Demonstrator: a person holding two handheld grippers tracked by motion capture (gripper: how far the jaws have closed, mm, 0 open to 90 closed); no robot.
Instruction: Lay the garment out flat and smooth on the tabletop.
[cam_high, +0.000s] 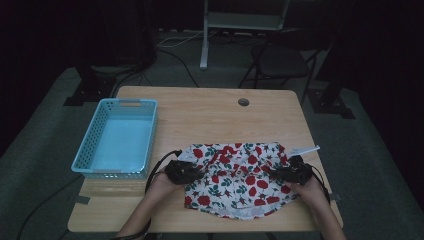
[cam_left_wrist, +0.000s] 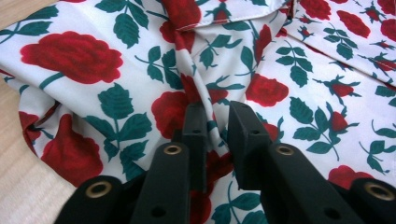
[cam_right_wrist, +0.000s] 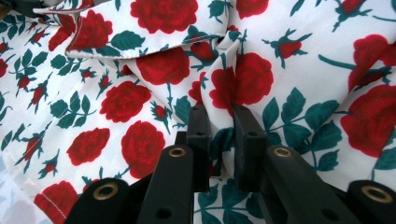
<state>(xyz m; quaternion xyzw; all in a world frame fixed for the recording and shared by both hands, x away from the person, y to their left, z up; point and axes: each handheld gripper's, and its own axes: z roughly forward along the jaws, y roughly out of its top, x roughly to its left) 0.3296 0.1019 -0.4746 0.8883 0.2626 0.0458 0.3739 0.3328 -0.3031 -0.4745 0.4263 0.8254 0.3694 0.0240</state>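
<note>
A white cloth printed with red roses and green leaves (cam_high: 235, 180) lies rumpled on the near half of the wooden table (cam_high: 210, 117). My left gripper (cam_high: 186, 172) sits at the cloth's left edge. In the left gripper view its jaws pinch a raised fold of the rose cloth (cam_left_wrist: 212, 126). My right gripper (cam_high: 292, 173) is at the cloth's right edge. In the right gripper view its jaws are closed on another fold of the cloth (cam_right_wrist: 219, 140). A hand holds each gripper from the table's near side.
A light blue plastic basket (cam_high: 120, 137) stands empty at the table's left side. A white strip (cam_high: 305, 149) lies by the cloth's far right corner. A round hole (cam_high: 243, 102) is in the table's far part. A folding chair (cam_high: 280, 62) stands beyond the table.
</note>
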